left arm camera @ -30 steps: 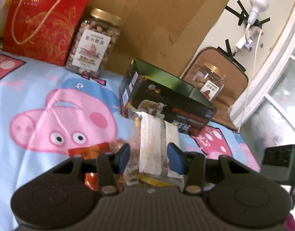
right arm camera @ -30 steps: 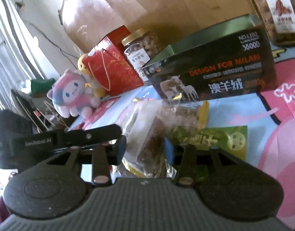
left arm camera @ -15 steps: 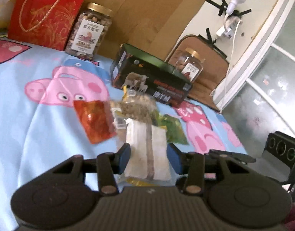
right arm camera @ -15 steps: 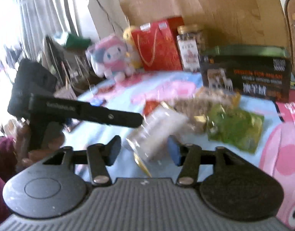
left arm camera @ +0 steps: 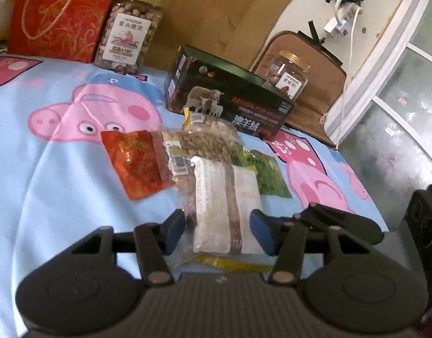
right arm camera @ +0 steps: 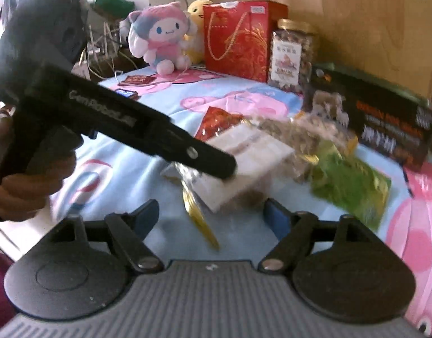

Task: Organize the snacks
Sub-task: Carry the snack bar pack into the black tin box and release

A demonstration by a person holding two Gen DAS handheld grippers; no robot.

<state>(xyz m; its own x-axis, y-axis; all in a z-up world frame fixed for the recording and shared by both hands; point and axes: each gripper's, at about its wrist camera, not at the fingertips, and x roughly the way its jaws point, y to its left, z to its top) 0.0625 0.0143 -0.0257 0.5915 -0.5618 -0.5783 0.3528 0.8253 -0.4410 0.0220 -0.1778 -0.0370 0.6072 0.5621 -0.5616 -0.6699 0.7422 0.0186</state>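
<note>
A white-and-brown snack packet (left arm camera: 224,211) in clear wrap sits between the blue pads of my left gripper (left arm camera: 218,232). The jaws are opening, but the pads still touch the wrapper's sides. In the right wrist view that packet (right arm camera: 252,146) hangs tilted over the sheet, its yellow seal drooping, under the left gripper's black finger (right arm camera: 187,149). My right gripper (right arm camera: 211,218) has its jaws opening wide just short of the packet, with nothing pressed between the pads. Behind lie an orange-red packet (left arm camera: 137,163), a clear bag of seeds (left arm camera: 207,143) and a green packet (left arm camera: 268,174).
A dark box (left arm camera: 230,104) with the lid off stands behind the pile. A nut jar (left arm camera: 128,31) and a red gift bag (left arm camera: 61,14) stand at the back left, a second jar (left arm camera: 289,79) behind the box. Plush toys (right arm camera: 162,36) sit far left. A cartoon bedsheet (left arm camera: 47,197) lies underneath.
My right gripper let go of the clear snack bag, rolled level, drew back and spread its jaws. My left gripper backed away from the box with the white packet between its pads.
</note>
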